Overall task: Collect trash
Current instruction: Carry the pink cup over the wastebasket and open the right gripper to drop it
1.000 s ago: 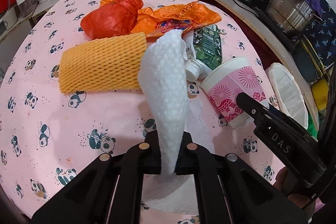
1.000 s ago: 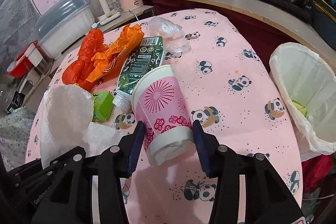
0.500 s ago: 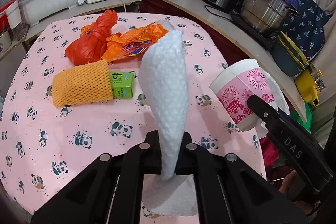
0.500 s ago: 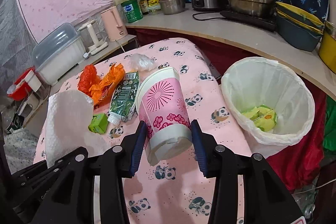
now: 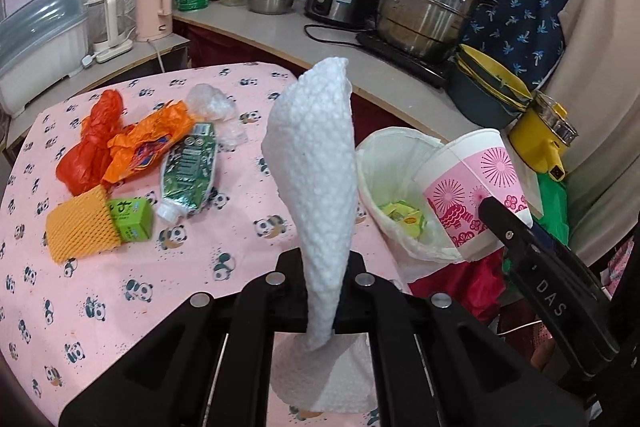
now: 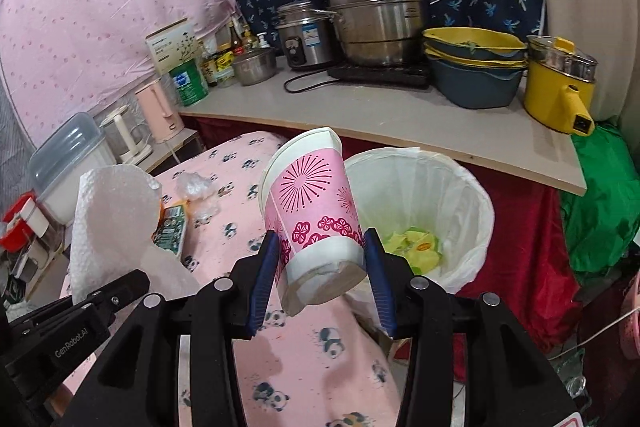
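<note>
I am pinching a white paper towel (image 5: pixel 316 163) between the pressed-together fingers of my left gripper (image 5: pixel 322 277), its sheet standing up and also hanging below the jaws. My right gripper (image 6: pixel 320 267) is clamping a pink-and-white paper cup (image 6: pixel 312 215) by its base, tilted, just beside the rim of the white-lined trash bin (image 6: pixel 460 187), where yellow scraps are lying.

Behind, on the pink panda-print tablecloth (image 5: pixel 120 299), an orange wrapper (image 5: pixel 148 143), a red bag (image 5: pixel 92 143), a flattened green carton (image 5: pixel 188 167), a small green box (image 5: pixel 132 219) and a yellow foam net (image 5: pixel 78 231) are lying. A grey counter (image 6: pixel 400 123) is carrying steel pots, a rice cooker and stacked basins. I am reading "DAS" and "GenRobot.AI" on the gripper bodies.
</note>
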